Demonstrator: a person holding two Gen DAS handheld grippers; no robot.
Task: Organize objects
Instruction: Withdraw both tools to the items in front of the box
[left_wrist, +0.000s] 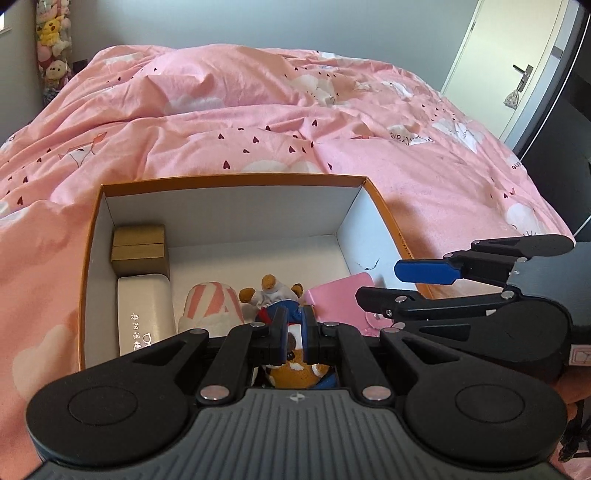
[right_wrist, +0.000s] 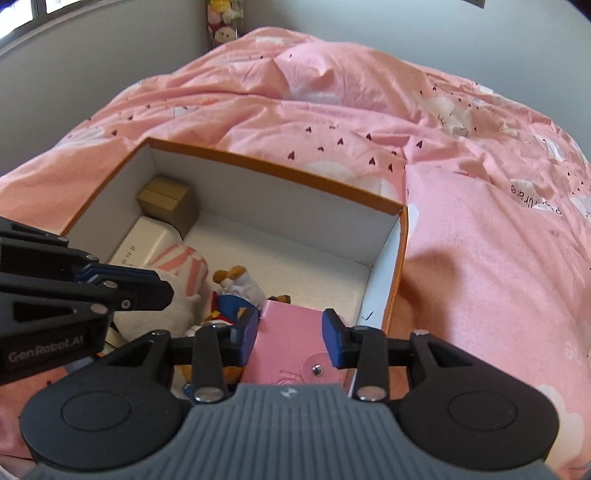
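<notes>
**Ann:** While the left wrist camera looks down into the box (left_wrist: 236, 206) on the bed (left_wrist: 258, 122), the left tongs (left_wrist: 294, 334) are nearly closed, pinching a stuffed bear (left_wrist: 275, 295) in blue and white clothes just above the box floor.

**Ben:** What's around it?

**Ann:** A pink-striped plush (left_wrist: 212, 302) just beside the bear on its left, then a white case (left_wrist: 146, 310) along the left wall, with a small brown carton (left_wrist: 139, 247) in the far left corner. On the other side, a pink wallet (left_wrist: 338, 299) leans near the right wall, and the right tongs (left_wrist: 388, 284) reach in over it.

**Ben:** And from the right wrist?

**Ann:** Here the right tongs (right_wrist: 290, 330) are partly open, blue pads on both sides of the pink wallet (right_wrist: 291, 339), gripping it at the box's (right_wrist: 280, 173) near right corner. The bear (right_wrist: 236, 291) lies just left of it, the striped plush (right_wrist: 181, 288) beyond, the white case (right_wrist: 147, 240) and brown carton (right_wrist: 168, 203) at the far left. The left tongs (right_wrist: 147, 286) come in from the left edge.
</notes>
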